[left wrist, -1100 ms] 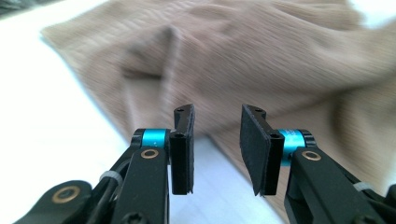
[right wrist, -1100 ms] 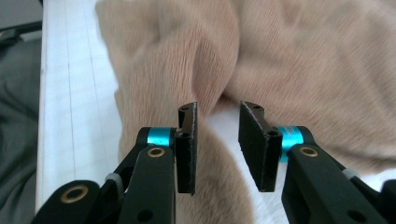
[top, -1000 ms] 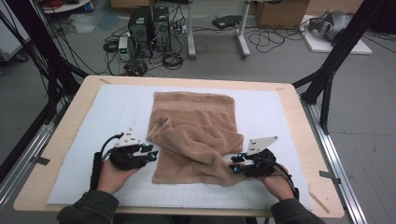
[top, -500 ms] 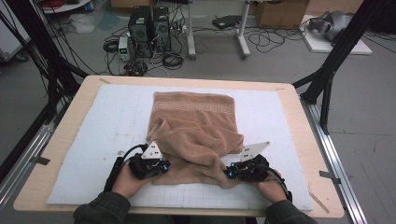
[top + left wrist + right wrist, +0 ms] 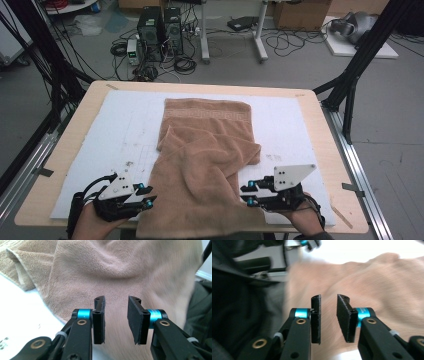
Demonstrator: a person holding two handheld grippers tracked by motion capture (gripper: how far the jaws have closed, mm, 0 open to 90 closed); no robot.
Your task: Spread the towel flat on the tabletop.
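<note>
— So where does the towel stand now?

— Flat on the white mat on the worktop, far end spread square, while the near end lies doubled over itself and runs down to the near edge of the mat, a little over it by the look of things. The fold sits crooked (one flap slants across the middle), so I'd call it a rough first fold, not a finished one.

— And the tools?

— The left tool sits at the towel's near left edge, the right tool at its near right edge. Both have just been opening: in each gripper view the jaws stand apart with a clear gap, towel behind them, nothing pinched between the pads.

— So they've let go?

— Looks that way. My guess is that the laying-down is done and what's left is squaring up the edges, and perhaps another fold.
</note>
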